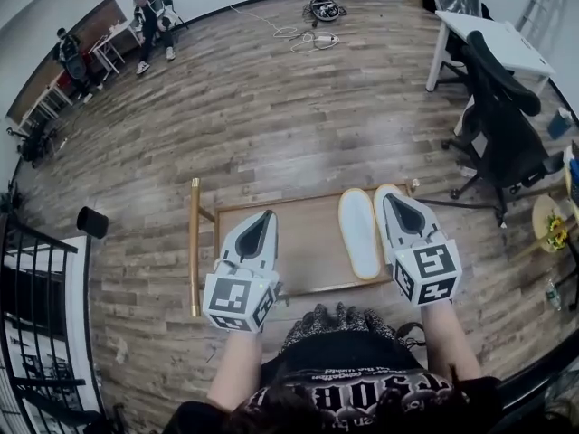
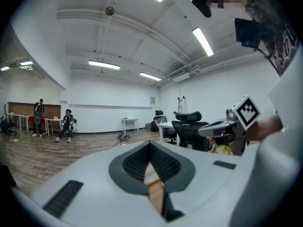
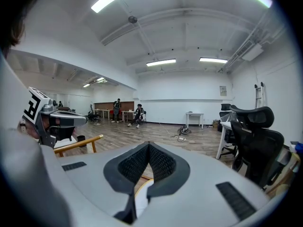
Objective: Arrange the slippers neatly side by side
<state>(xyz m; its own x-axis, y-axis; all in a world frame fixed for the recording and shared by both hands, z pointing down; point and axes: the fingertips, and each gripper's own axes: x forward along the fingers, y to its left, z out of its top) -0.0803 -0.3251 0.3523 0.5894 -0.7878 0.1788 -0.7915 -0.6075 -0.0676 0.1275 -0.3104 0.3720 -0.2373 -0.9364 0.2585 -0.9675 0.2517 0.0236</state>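
Observation:
A white slipper (image 1: 359,233) with a yellowish rim lies lengthwise on the right part of a low wooden table (image 1: 303,242). A second slipper (image 1: 382,193) lies just to its right; only its toe and left edge show, as my right gripper (image 1: 396,199) hovers over it. That gripper is shut with nothing in it. In the right gripper view a slipper's rim (image 3: 141,193) shows below the shut right gripper (image 3: 149,146). My left gripper (image 1: 268,215) hangs over the table's bare left part, shut and holding nothing. In the left gripper view, only table wood (image 2: 154,186) shows under the left gripper (image 2: 150,144).
A wooden rail (image 1: 194,247) runs along the table's left side. A black office chair (image 1: 503,125) and a white desk (image 1: 496,36) stand at the right. Cables (image 1: 312,27) lie on the far floor, and people sit at the far left (image 1: 149,18). A black bin (image 1: 91,221) stands at the left.

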